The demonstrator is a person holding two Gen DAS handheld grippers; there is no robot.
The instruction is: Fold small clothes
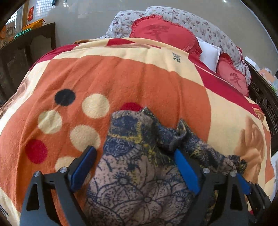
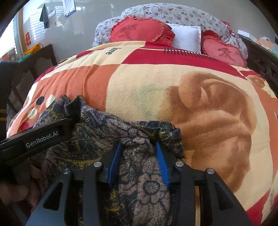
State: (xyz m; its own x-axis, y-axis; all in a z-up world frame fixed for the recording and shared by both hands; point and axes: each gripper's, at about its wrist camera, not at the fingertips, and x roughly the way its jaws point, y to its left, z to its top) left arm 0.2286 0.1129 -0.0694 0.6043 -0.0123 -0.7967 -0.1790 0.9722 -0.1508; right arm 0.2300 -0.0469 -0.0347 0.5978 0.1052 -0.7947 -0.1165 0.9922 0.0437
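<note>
A thin patterned garment (image 1: 139, 173), grey-brown with dark blue and yellow print, lies bunched on the blanket (image 1: 121, 78). My left gripper (image 1: 134, 151) stands wide open over it. Its left blue pad (image 1: 85, 166) is clear of the cloth, while its right pad (image 1: 185, 170) rests against a fold. In the right wrist view the same garment (image 2: 139, 182) is gathered between the blue pads of my right gripper (image 2: 138, 145), which is shut on it. The left gripper's black finger (image 2: 43, 139) lies across the cloth at the left, with a person's hand (image 2: 15, 191) below it.
The bed carries an orange, cream and red blanket with dots (image 1: 95, 106). At its far end are red heart pillows (image 2: 139, 31), a white pillow (image 2: 187, 36) and floral pillows (image 2: 173, 13). Dark wooden furniture (image 1: 26, 52) stands at the left and a carved bed frame (image 1: 264, 97) at the right.
</note>
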